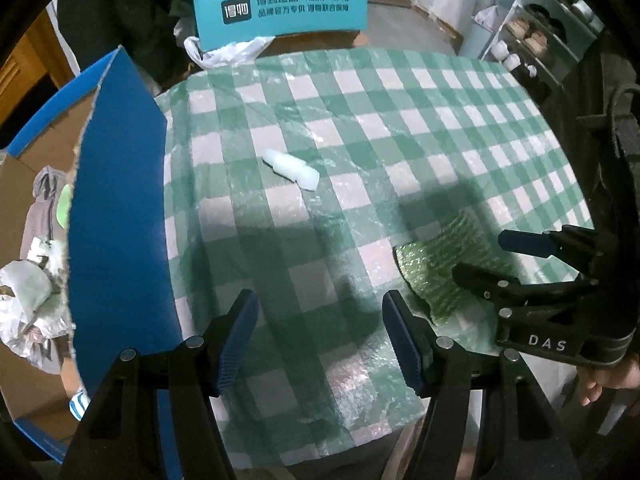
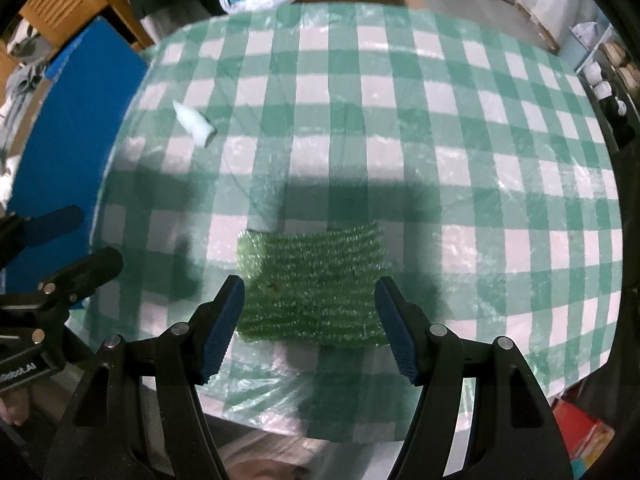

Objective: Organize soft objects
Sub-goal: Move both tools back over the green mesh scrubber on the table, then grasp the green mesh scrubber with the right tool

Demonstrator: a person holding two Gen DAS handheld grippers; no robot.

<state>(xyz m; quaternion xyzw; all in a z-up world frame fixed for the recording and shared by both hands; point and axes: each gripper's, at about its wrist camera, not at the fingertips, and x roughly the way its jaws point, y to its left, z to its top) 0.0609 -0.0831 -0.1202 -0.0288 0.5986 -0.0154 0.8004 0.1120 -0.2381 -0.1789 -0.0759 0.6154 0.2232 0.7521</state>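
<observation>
A green bubble-wrap pad (image 2: 312,284) lies flat near the front edge of the green checked table (image 2: 400,120). My right gripper (image 2: 310,320) is open, its fingers on either side of the pad's near end, empty. The pad also shows in the left wrist view (image 1: 444,268), partly behind the right gripper (image 1: 500,256). A small white foam piece (image 1: 291,168) lies mid-table; it shows at the far left in the right wrist view (image 2: 194,122). My left gripper (image 1: 320,336) is open and empty above the table's front, well short of the foam.
A blue-edged cardboard box (image 1: 116,200) stands at the table's left, holding crumpled white paper (image 1: 28,292) and grey cloth. A teal box (image 1: 280,8) and a plastic bag (image 1: 224,52) sit behind the table. Shelves (image 1: 532,40) stand at the back right.
</observation>
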